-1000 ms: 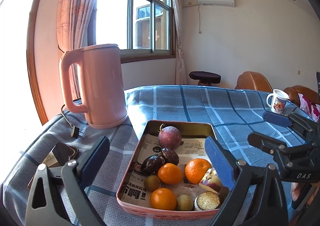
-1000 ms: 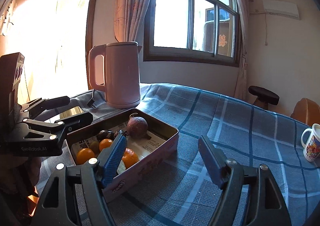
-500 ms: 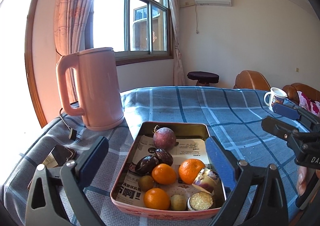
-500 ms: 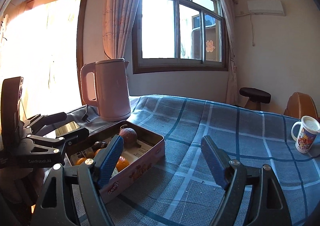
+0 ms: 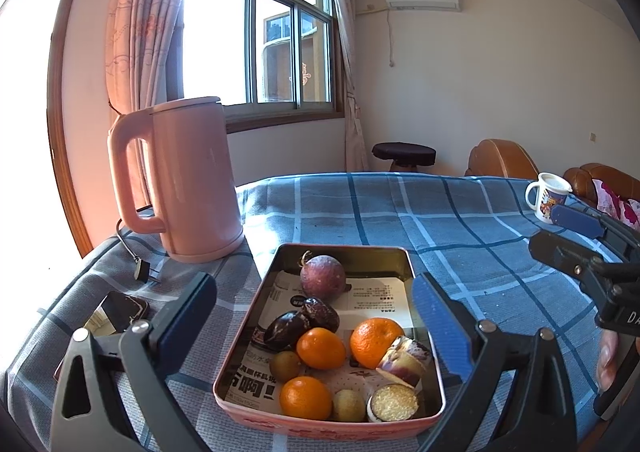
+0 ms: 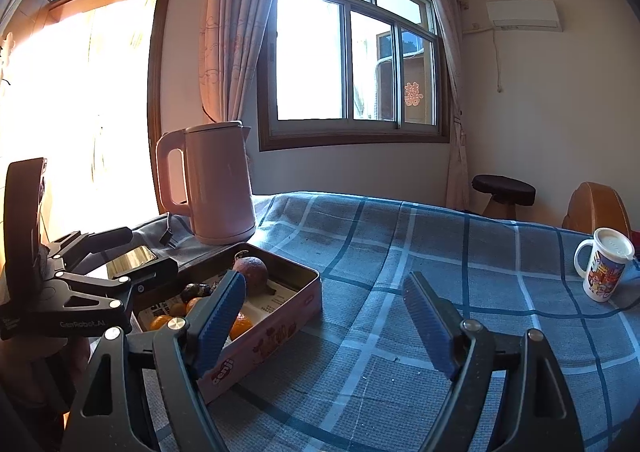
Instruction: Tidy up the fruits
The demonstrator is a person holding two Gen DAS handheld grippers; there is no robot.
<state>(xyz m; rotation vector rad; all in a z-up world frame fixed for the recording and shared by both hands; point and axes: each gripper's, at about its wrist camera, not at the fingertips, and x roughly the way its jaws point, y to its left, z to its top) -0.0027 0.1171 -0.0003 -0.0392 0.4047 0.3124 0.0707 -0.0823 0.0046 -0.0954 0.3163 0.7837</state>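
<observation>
Fruits (image 5: pixel 320 348) loose in tin (image 5: pixel 436 400); both grippers' fingers (image 6: pixel 220 316) spread, empty.

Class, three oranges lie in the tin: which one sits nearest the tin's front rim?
The orange just behind the front rim, left of a small green fruit; the other two lie farther back.

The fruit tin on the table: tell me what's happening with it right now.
A person holds a two-finger gripper in each hand over a table with a blue checked cloth. The fruit tin holds three oranges, a passion fruit, dark dates, small kiwis and cut pieces. The left gripper hovers open over the tin, holding nothing. The right gripper, also open and empty, points at bare cloth beside the tin. A pink kettle stands behind, a mug far off.
</observation>
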